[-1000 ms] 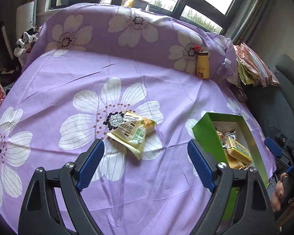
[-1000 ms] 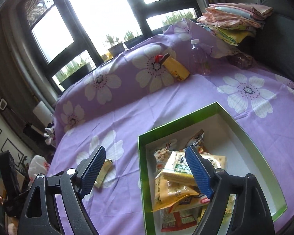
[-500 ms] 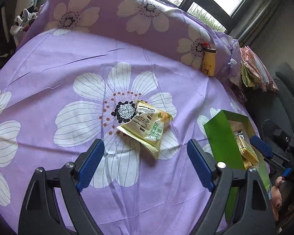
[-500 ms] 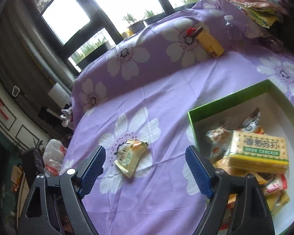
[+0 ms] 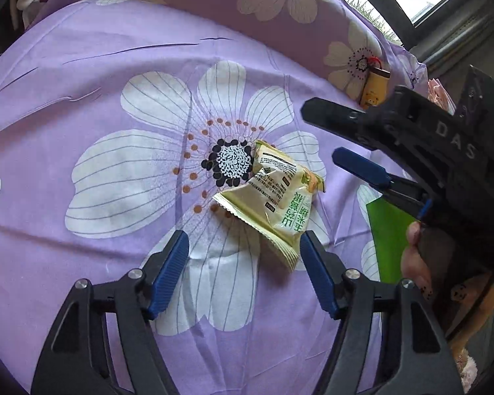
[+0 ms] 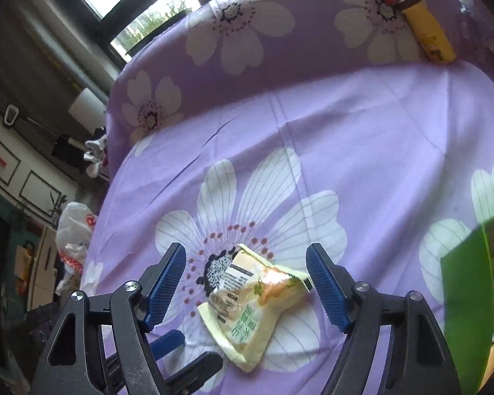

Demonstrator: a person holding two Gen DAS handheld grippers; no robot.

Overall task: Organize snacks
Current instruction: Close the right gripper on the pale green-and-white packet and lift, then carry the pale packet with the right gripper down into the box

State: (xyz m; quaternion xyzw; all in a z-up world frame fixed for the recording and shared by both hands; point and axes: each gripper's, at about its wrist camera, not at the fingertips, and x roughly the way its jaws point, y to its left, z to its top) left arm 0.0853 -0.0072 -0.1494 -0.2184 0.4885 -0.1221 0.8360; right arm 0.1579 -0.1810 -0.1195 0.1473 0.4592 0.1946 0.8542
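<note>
Your left gripper (image 5: 243, 260) has just been narrowing, yet its jaws stand apart, touching nothing; the one snack packet (image 5: 273, 197) lies just ahead, its near corner beside the right-hand pad. Your right gripper (image 6: 245, 279) has also been closing and remains parted, the same packet lying between its pads, not pressed. One green box (image 6: 464, 299) sits off to the right. One yellow bottle (image 6: 428, 33) leans against the purple flowered sheet (image 5: 115, 82) far back.
</note>
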